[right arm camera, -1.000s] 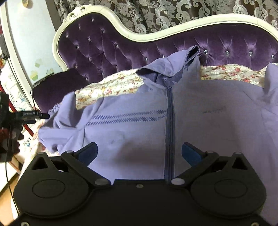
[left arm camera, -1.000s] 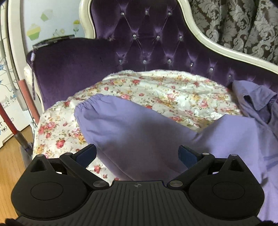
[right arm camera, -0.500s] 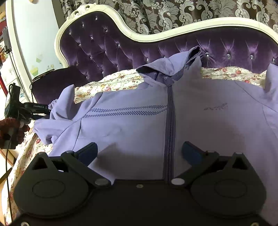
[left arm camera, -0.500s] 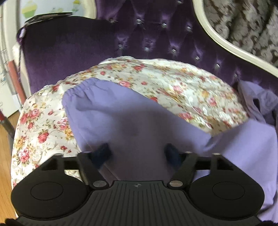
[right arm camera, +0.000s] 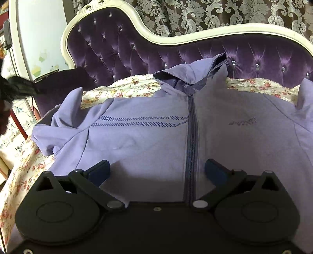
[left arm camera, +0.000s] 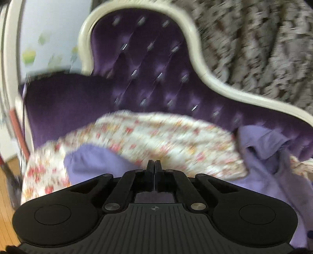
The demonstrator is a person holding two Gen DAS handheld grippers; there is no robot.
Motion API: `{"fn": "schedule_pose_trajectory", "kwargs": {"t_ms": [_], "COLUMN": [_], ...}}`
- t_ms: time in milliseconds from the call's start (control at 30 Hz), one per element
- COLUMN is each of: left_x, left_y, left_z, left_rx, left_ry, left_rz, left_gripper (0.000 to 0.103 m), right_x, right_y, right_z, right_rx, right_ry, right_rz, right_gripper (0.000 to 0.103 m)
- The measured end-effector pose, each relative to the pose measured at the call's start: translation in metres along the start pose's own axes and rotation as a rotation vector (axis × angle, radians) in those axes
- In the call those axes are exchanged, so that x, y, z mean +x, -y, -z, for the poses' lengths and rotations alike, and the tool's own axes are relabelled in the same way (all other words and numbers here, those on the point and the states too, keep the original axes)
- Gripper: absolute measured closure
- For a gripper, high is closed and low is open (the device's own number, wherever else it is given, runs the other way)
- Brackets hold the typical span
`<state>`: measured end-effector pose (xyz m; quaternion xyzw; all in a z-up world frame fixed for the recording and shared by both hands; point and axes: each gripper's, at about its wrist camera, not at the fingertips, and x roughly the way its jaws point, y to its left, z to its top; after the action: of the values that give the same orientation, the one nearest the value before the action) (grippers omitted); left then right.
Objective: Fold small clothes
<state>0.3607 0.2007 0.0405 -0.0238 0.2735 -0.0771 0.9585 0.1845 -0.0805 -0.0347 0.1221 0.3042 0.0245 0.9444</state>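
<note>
A: Largest item?
B: Sofa [right arm camera: 244, 52], purple tufted velvet, cream carved frame. Patterned curtain [right arm camera: 215, 15] behind it.

A: On the seat?
B: Floral cover [right arm camera: 127, 88], cream with red roses, spread over the cushion and hanging over the front edge at left.

A: The task's garment?
B: Lilac hooded jacket [right arm camera: 146, 140], lying front-up on the floral cover, zip [right arm camera: 190, 136] closed and running down the middle. Hood [right arm camera: 191, 76] bunched at the top against the backrest. Two dotted stripes across one chest panel, small logo on the other. Its sleeve [left arm camera: 93, 164] on the left side is rumpled, the cuff end raised off the cover.

A: Right gripper?
B: Right gripper [right arm camera: 156, 172], low over the jacket's lower front, blue pads spread wide to either side of the zip. No cloth between them.

A: Left gripper?
B: Left gripper [left arm camera: 154, 166], fingers pressed together. The view is motion-blurred; sleeve fabric lies right under and beside the tips, and a strip of lilac shows behind them. Whether cloth is pinched, cannot tell.
</note>
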Motion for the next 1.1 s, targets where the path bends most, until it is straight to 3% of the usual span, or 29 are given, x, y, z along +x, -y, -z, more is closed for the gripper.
{"fn": "schedule_pose_trajectory", "kwargs": {"t_ms": [167, 200, 233, 300, 333, 533, 767, 967, 1100], "left_x": [-0.027, -0.024, -0.021, -0.013, -0.012, 0.015, 0.055, 0.081, 0.087], "left_y": [0.026, 0.026, 0.023, 0.015, 0.009, -0.034, -0.092, -0.111, -0.116], "left_z": [-0.014, -0.014, -0.013, -0.009, -0.005, 0.013, 0.034, 0.048, 0.052], "left_rx": [0.028, 0.022, 0.012, -0.004, -0.016, -0.098, -0.267, -0.346, -0.364], "left_ry": [0.017, 0.0, -0.01, -0.018, -0.023, -0.082, -0.138, -0.179, -0.187], "left_rz": [0.079, 0.089, 0.092, 0.101, 0.108, 0.034, -0.022, -0.015, -0.052], "left_gripper": [0.096, 0.081, 0.059, 0.031, 0.027, 0.025, 0.025, 0.026, 0.026], "right_x": [-0.001, -0.001, -0.001, -0.001, -0.001, -0.001, 0.0, 0.0, 0.001], "right_y": [0.004, 0.003, 0.003, 0.004, 0.004, 0.003, 0.0, -0.002, -0.003], "right_z": [0.0, 0.0, 0.0, 0.0, 0.0, 0.0, 0.0, 0.0, 0.0], "right_rx": [0.021, 0.023, 0.024, 0.024, 0.025, 0.02, 0.001, -0.005, -0.009], "right_ry": [0.005, 0.006, 0.006, 0.006, 0.007, 0.005, 0.001, 0.0, -0.001], "right_rz": [-0.017, -0.019, -0.019, -0.019, -0.02, -0.016, -0.001, 0.004, 0.007], "right_gripper": [0.0, 0.0, 0.0, 0.0, 0.0, 0.0, 0.0, 0.0, 0.0]}}
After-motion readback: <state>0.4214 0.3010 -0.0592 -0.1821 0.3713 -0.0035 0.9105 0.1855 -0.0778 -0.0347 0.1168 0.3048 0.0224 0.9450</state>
